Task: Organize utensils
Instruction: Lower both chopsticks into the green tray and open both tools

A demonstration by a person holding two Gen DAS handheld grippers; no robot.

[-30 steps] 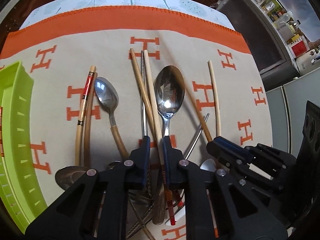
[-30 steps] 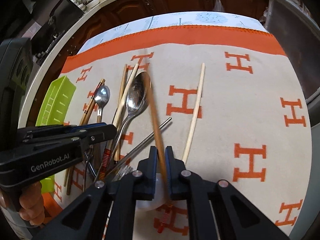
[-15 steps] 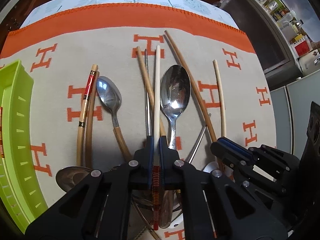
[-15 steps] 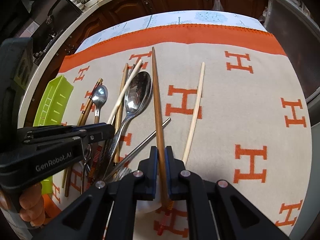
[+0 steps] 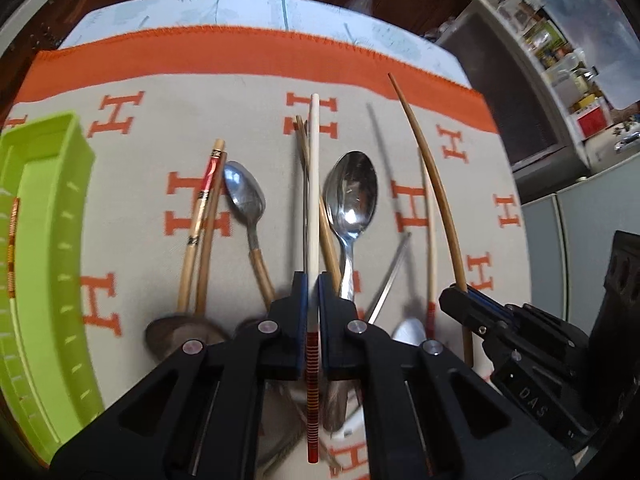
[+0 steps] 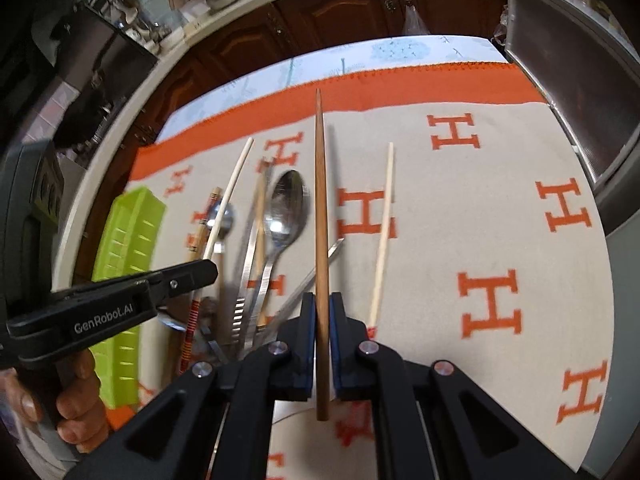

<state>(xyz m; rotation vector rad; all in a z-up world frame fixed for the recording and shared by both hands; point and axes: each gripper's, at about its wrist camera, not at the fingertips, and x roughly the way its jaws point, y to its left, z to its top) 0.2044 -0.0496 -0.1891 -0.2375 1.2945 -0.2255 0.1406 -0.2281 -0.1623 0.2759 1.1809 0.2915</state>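
My left gripper is shut on a pale chopstick with a red-striped end, held above the cloth and pointing away. My right gripper is shut on a brown wooden chopstick, also lifted; the same chopstick shows at the right of the left wrist view. Below them lie a large steel spoon, a small spoon with a wooden handle, a red-banded chopstick pair, a pale chopstick and other metal utensils. A green tray stands at the left.
The utensils rest on a beige cloth with orange H marks and an orange border. A person's hand holds the left gripper's handle. Dark wooden cabinets stand beyond the table, and an appliance is at the right.
Both grippers have risen with their chopsticks, which now point up and away from the pile. The left gripper closed on the pale chopstick during the last second.
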